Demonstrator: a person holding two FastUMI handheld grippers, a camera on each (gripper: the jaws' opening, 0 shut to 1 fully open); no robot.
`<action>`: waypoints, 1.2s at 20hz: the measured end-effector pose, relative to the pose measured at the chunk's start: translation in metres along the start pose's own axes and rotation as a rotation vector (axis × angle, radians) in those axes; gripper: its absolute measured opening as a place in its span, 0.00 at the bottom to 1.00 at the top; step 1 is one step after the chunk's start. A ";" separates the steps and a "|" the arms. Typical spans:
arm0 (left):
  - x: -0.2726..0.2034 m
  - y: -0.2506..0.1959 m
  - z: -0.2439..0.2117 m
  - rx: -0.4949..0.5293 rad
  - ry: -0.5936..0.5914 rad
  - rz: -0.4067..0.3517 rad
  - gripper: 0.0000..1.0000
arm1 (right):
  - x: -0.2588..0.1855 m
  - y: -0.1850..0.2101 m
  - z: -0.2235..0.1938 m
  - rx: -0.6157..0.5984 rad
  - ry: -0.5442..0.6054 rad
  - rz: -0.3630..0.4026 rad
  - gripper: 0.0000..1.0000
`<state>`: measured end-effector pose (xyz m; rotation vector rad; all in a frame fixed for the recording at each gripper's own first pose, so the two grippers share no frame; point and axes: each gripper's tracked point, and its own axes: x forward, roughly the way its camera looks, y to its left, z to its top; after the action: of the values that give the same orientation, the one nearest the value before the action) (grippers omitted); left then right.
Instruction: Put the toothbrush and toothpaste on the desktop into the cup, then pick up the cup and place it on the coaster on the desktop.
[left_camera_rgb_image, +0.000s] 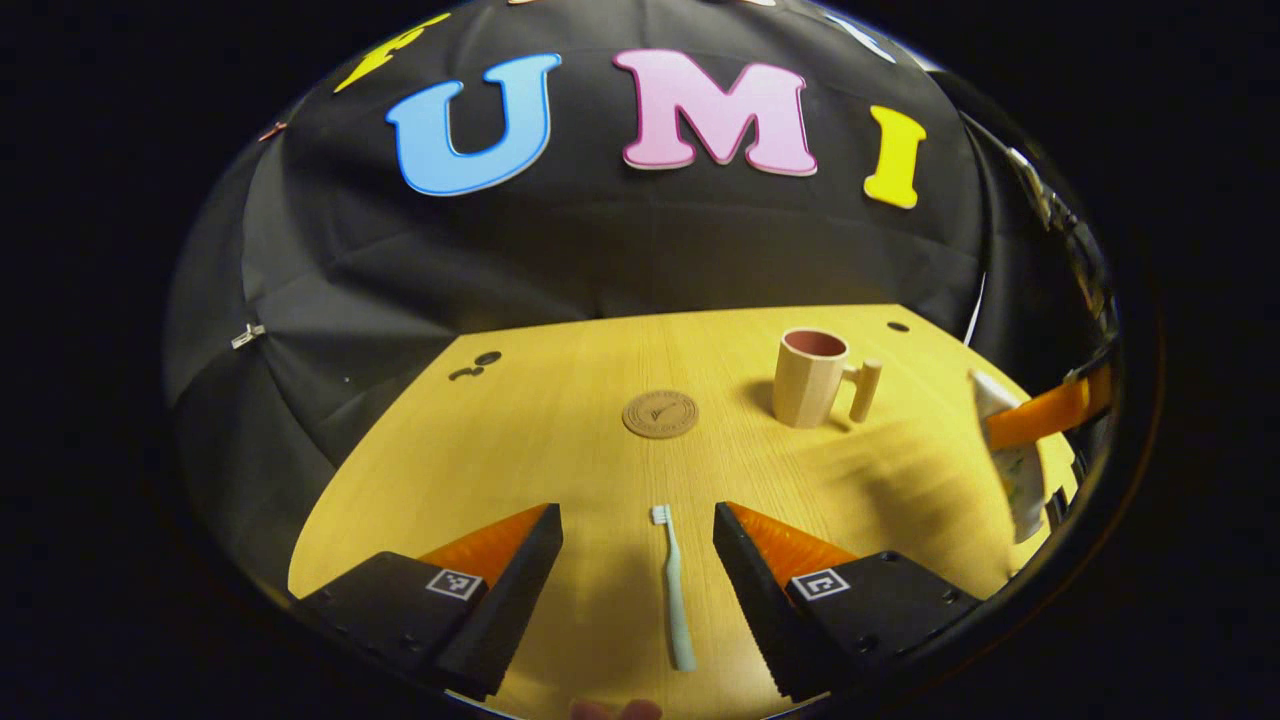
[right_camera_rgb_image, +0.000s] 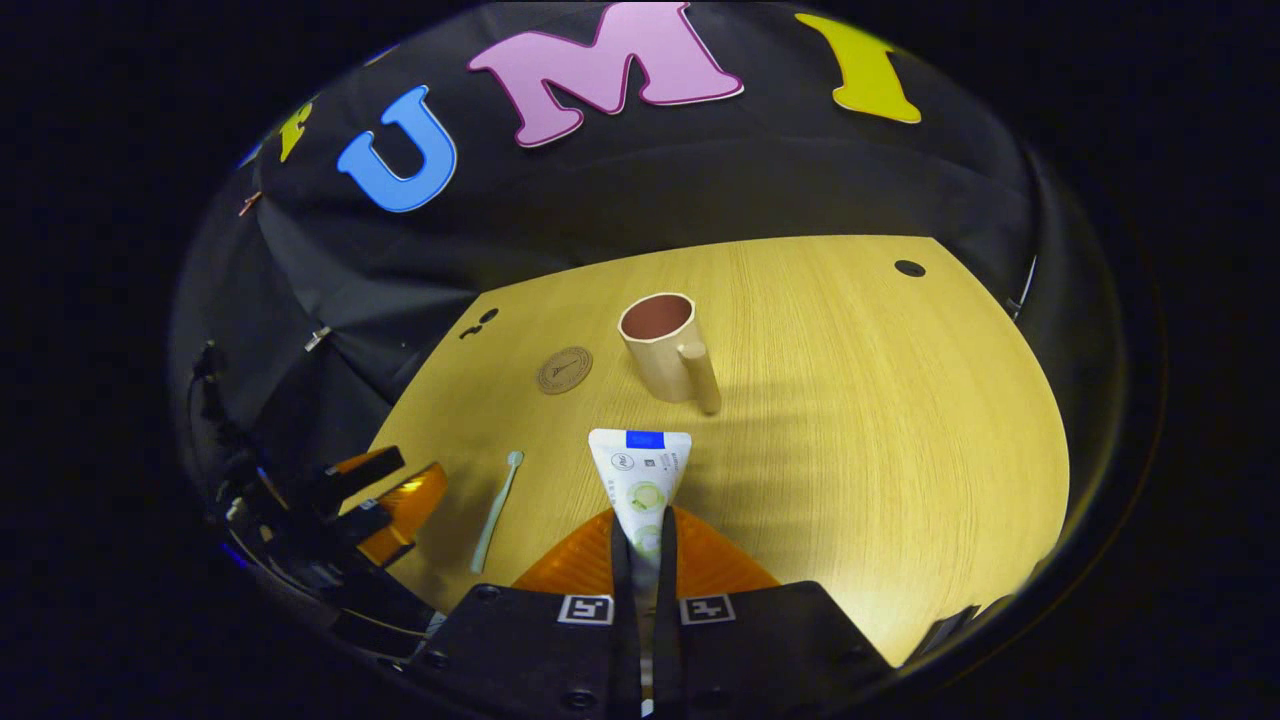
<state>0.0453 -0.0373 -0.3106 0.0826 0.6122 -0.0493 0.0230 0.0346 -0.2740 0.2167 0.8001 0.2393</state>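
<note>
A pale wood-grain table (left_camera_rgb_image: 560, 440) stood before a black cloth wall. On it was a tan cup (left_camera_rgb_image: 808, 378), faceted on its sides, with a reddish inside and a peg-like handle. Just beside the cup, on the side away from its handle, lay a flat round brown coaster (left_camera_rgb_image: 660, 413) with a stamped mark. A slim pale toothbrush (left_camera_rgb_image: 674, 585) lay flat on the table, nearer the camera than the coaster, its bristle head pointing toward the coaster.

In the left gripper view, the left gripper (left_camera_rgb_image: 640, 520) hovered over the toothbrush with its jaws spread wide. The toothbrush lay between them, touching neither.

In the right gripper view, the right gripper (right_camera_rgb_image: 641, 520) had its jaws pressed onto a soft white toothpaste (right_camera_rgb_image: 641, 475) tube, pinching its lower part. The tube's flat crimped end, marked with a blue patch, pointed toward the cup, near its handle but apart from it. In the left gripper view the tube (left_camera_rgb_image: 1015, 470) appeared beyond the cup's handle side, held above the table.
</note>
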 end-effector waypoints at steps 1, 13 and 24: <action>0.008 -0.003 -0.006 0.006 0.028 0.000 0.96 | -0.004 -0.003 0.003 0.008 -0.007 0.010 0.09; 0.051 -0.009 -0.073 0.037 0.265 0.019 0.96 | -0.026 -0.055 0.005 0.055 -0.016 0.002 0.09; 0.051 -0.025 -0.074 -0.005 0.323 -0.077 0.11 | -0.025 -0.056 0.006 0.080 -0.020 0.009 0.09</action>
<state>0.0431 -0.0565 -0.4015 0.0620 0.9387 -0.1105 0.0173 -0.0269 -0.2686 0.2979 0.7899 0.2132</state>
